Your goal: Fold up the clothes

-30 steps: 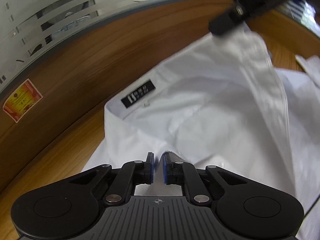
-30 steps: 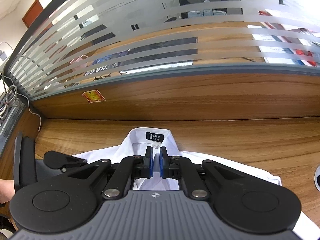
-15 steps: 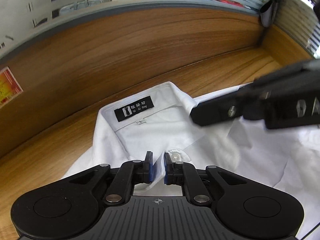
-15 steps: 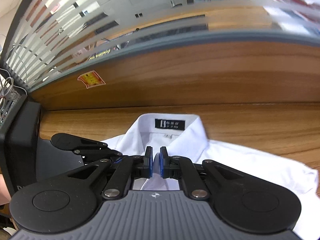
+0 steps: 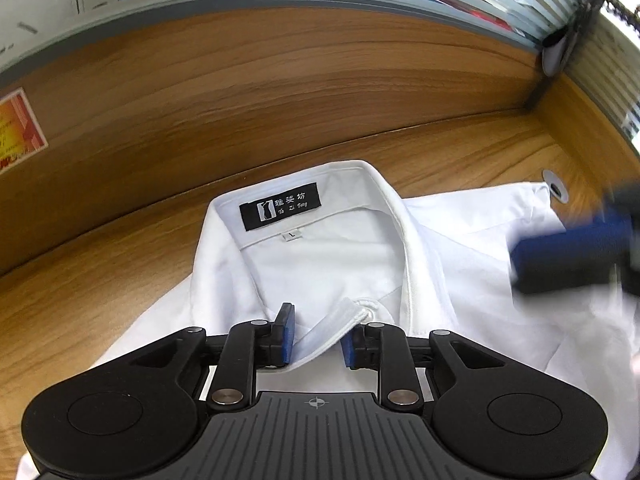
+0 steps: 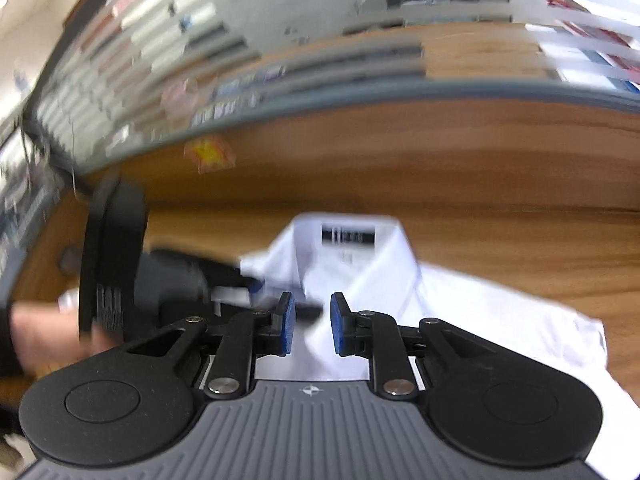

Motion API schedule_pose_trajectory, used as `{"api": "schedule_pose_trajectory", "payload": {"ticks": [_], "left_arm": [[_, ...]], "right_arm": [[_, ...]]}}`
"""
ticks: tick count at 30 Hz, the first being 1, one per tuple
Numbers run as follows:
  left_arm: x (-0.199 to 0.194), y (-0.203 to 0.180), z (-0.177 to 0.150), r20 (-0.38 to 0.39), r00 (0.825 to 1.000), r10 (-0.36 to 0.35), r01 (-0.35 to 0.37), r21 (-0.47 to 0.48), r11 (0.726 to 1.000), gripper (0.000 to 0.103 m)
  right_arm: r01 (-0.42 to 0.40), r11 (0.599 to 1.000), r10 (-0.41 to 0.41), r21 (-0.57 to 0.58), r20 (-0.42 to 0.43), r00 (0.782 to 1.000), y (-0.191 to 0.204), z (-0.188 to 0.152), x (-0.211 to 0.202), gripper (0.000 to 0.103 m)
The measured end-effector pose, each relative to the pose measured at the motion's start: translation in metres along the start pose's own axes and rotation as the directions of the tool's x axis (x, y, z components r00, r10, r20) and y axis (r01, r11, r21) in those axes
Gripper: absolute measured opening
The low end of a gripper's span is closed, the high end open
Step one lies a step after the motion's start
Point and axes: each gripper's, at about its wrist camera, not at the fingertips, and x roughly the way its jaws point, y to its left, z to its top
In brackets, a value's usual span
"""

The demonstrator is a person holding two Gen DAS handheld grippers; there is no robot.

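White cotton is what has to be handled: a shirt (image 5: 320,264) lies spread on the wooden desk (image 5: 460,148), collar (image 5: 384,216) toward the wooden back panel (image 5: 280,80), with a black label (image 5: 280,206) shown inside the neck. It is judged light, soft and limp, so any single pinch would let the rest sag and drag; only the collar and the collar band with its buttonhole look stiffer. A hold is best taken at seams, shoulders or hem edges, both sides at once.

The left gripper (image 5: 316,334) is held over the collar front with its blue pads parted; the band end lies between them, but nothing is clamped. The right gripper (image 6: 312,330) is likewise parted above the shirt front and grips nothing, though its view is smeared by motion.

Compared with half a second ago, both pairs of pads are seen spread apart where they were nearly closed. The right gripper (image 5: 576,256) is now seen farther to the right in the left view.
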Motion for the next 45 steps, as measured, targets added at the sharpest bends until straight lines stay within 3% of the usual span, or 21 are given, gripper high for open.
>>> {"api": "schedule_pose_trajectory", "payload": {"ticks": [7,10,12,17,21,30,33,39,43,45], "left_arm": [[0.004,0.016,0.003,-0.023,0.998,-0.065,0.064,-0.044,0.997,0.027],[0.008,0.020,0.007,-0.037,0.995,-0.088,0.086,-0.049,0.995,0.027],[0.011,0.021,0.009,-0.041,0.994,-0.097,0.095,-0.048,0.994,0.027],[0.011,0.022,0.009,-0.037,0.993,-0.114,0.112,-0.042,0.993,0.027],[0.012,0.024,0.010,-0.036,0.992,-0.124,0.122,-0.045,0.991,0.027],[0.011,0.031,0.006,-0.014,0.987,-0.157,0.156,-0.083,0.984,0.027],[0.007,0.034,0.007,0.001,0.986,-0.169,0.168,-0.111,0.979,0.027],[-0.032,0.042,0.007,0.146,0.964,-0.222,0.242,-0.140,0.960,0.027],[-0.039,0.046,0.008,0.146,0.971,-0.192,0.209,-0.118,0.971,0.027],[-0.044,0.049,0.006,0.201,0.968,-0.150,0.182,-0.147,0.972,0.027]], "right_arm": [[0.053,0.994,-0.060,-0.099,-0.072,0.996,0.027,-0.040,0.035,0.022],[0.060,0.994,-0.067,-0.087,-0.075,0.995,0.032,-0.042,0.051,0.024],[0.080,0.995,-0.084,-0.061,-0.066,0.994,0.032,-0.042,0.059,0.035],[0.144,0.990,-0.144,-0.012,-0.065,0.987,0.031,-0.041,0.075,0.034],[0.161,0.987,-0.161,-0.001,-0.056,0.985,0.031,-0.041,0.077,0.009],[0.080,0.995,-0.078,0.063,-0.029,0.997,0.022,-0.025,0.077,0.006],[0.060,0.996,-0.058,0.066,-0.032,0.998,0.019,-0.023,0.082,0.006],[0.043,0.997,-0.041,0.065,-0.023,0.999,0.015,-0.031,0.089,0.007],[0.040,0.995,-0.040,0.086,-0.002,0.999,0.014,-0.033,0.093,0.007],[0.043,0.996,-0.043,0.084,-0.001,0.999,0.014,-0.034,0.096,0.007]]}}
